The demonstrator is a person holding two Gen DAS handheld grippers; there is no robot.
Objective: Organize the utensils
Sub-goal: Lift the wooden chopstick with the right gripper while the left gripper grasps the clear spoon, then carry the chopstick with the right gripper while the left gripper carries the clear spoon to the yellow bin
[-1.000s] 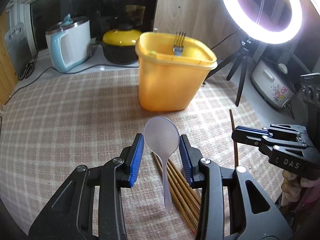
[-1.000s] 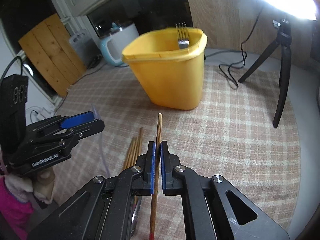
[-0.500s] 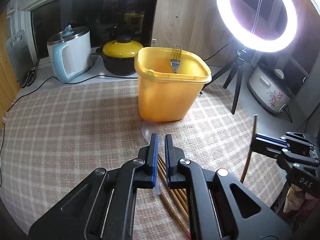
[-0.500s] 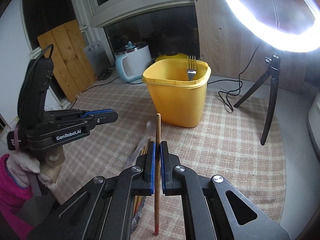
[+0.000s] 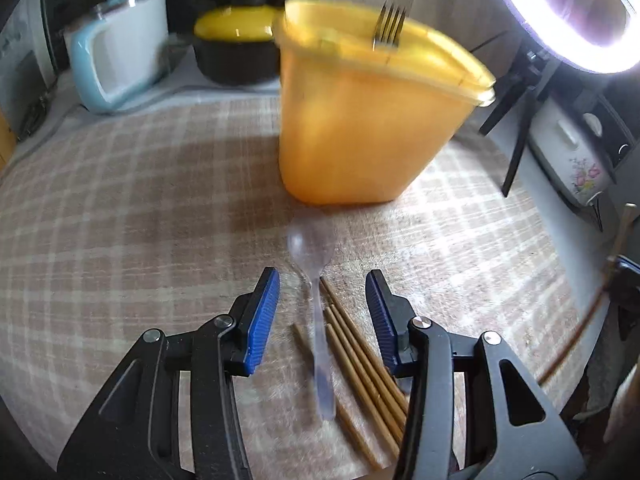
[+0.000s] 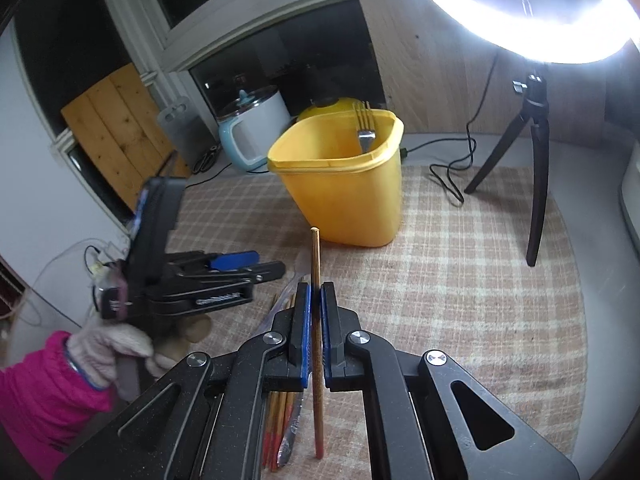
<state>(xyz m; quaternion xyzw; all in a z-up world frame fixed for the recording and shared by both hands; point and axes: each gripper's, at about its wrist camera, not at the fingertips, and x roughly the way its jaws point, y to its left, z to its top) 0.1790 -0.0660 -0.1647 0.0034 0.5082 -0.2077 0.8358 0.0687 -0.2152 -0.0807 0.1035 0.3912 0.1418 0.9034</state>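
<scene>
We see the left gripper (image 5: pixel 322 312) with fingers apart over the blurred clear spoon (image 5: pixel 314 280) on the chopsticks (image 5: pixel 360 364), right gripper (image 6: pixel 316 312) clamped on one chopstick (image 6: pixel 316 320), fork (image 6: pixel 365 128) half hidden in the yellow bin (image 6: pixel 344 196).

Clear plastic spoon (image 5: pixel 316 300) lying across wooden chopsticks (image 5: pixel 360 356), fork (image 6: pixel 365 128) upright in yellow bin (image 6: pixel 344 200)

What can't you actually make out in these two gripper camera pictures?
- Fork: its handle is hidden inside the yellow bin in both views.
- Bin's contents: the wall hides them in the left wrist view.
- Clear spoon: motion blur smears it there.
- Chopstick pile: the left gripper covers its near ends.
- Held chopstick: in the left wrist view, the right edge crops the right gripper.
</scene>
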